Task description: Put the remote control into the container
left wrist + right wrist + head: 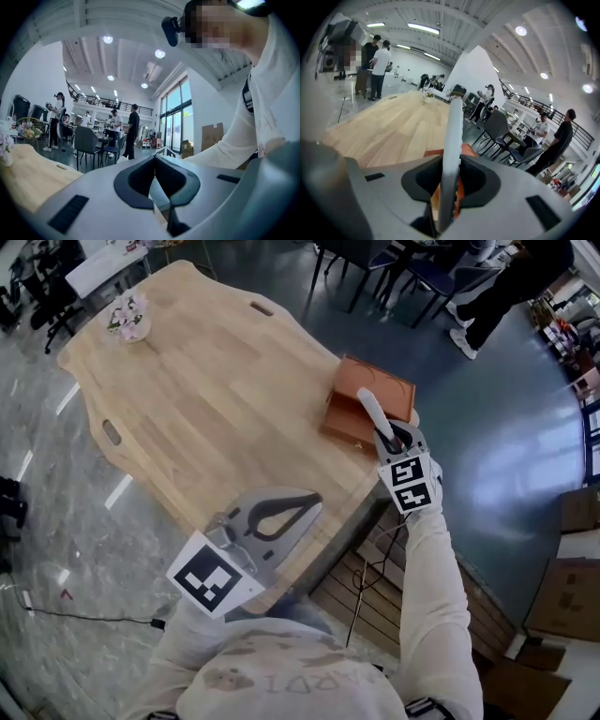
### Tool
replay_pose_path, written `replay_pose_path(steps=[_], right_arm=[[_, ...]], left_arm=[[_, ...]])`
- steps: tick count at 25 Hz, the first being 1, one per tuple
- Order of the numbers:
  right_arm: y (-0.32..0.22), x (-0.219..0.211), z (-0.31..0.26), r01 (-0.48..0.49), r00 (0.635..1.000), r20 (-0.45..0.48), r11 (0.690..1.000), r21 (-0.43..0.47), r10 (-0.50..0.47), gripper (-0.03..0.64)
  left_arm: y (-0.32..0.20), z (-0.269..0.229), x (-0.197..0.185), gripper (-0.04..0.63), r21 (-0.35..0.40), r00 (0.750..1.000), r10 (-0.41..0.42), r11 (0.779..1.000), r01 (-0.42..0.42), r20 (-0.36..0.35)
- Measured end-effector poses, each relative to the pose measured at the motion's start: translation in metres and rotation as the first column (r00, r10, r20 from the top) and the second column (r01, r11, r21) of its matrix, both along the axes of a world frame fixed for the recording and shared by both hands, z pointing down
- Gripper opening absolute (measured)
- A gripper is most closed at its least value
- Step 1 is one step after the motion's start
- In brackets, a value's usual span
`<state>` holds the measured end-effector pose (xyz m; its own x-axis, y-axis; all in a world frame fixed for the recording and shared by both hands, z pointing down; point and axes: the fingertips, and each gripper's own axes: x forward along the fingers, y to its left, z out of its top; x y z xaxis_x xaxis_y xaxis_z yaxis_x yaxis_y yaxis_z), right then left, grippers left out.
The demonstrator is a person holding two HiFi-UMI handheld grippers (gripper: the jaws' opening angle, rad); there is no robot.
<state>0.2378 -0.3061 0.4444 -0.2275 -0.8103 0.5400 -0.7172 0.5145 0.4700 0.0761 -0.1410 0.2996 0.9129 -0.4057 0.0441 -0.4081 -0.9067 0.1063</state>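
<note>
**Remote held over the box, drop not yet made**

On the pale wooden table (206, 399), a small vase of flowers (127, 317) stands far off at the ten o'clock corner, well apart from the work. At the near edge, around six o'clock, the left gripper (311, 504) rests idle. Its jaws are brought together at the tips with nothing between them, as its own view confirms.

Toward three o'clock, at the table's right-hand edge, sits the brown container (375, 385), open at the top. From where I stand nothing can be made out inside it. Just beside it is the right gripper (389, 434), clamped on the lower end of the remote control (371, 412). The slim grey bar stands up out of the jaws and leans toward eleven o'clock, its free end crossing the near side of the container. The right gripper view shows the jaws pressed on both sides of the remote, with the container's orange-brown wall below and behind.

By the look of it, the pick-up is done and the remote has been carried to the box. It has not been lowered in or let go. What is left is to tip or lower it past the rim and open the jaws. How high the remote stands above the container cannot be told from here.
</note>
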Motion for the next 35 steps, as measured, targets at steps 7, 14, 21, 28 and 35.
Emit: replay_pose_path(steps=[7, 14, 21, 28, 35], right_arm=[[-0.037, 0.007, 0.062, 0.049, 0.976, -0.203, 0.991, -0.125, -0.074, 0.101], [-0.063, 0.018, 0.114, 0.054, 0.93, -0.342, 0.971, -0.233, -0.133, 0.101], [-0.078, 0.034, 0.147, 0.032, 0.881, -0.439, 0.949, -0.314, -0.175, 0.101], [-0.09, 0.044, 0.173, 0.024, 0.829, -0.508, 0.921, -0.388, -0.235, 0.101], [-0.095, 0.044, 0.188, 0.028, 0.804, -0.529, 0.906, -0.423, -0.272, 0.101]], left_arm=[[-0.024, 0.017, -0.006, 0.012, -0.042, 1.0, -0.002, 0.999, 0.002, -0.004], [-0.042, 0.04, -0.01, 0.012, -0.081, 1.0, -0.003, 0.997, 0.004, 0.003], [-0.053, 0.059, -0.014, 0.012, -0.131, 1.0, -0.011, 0.991, 0.011, 0.001], [-0.06, 0.069, -0.011, 0.012, -0.145, 1.0, -0.008, 0.989, 0.008, 0.003], [-0.067, 0.076, -0.014, 0.012, -0.162, 1.0, -0.019, 0.987, 0.021, 0.013]])
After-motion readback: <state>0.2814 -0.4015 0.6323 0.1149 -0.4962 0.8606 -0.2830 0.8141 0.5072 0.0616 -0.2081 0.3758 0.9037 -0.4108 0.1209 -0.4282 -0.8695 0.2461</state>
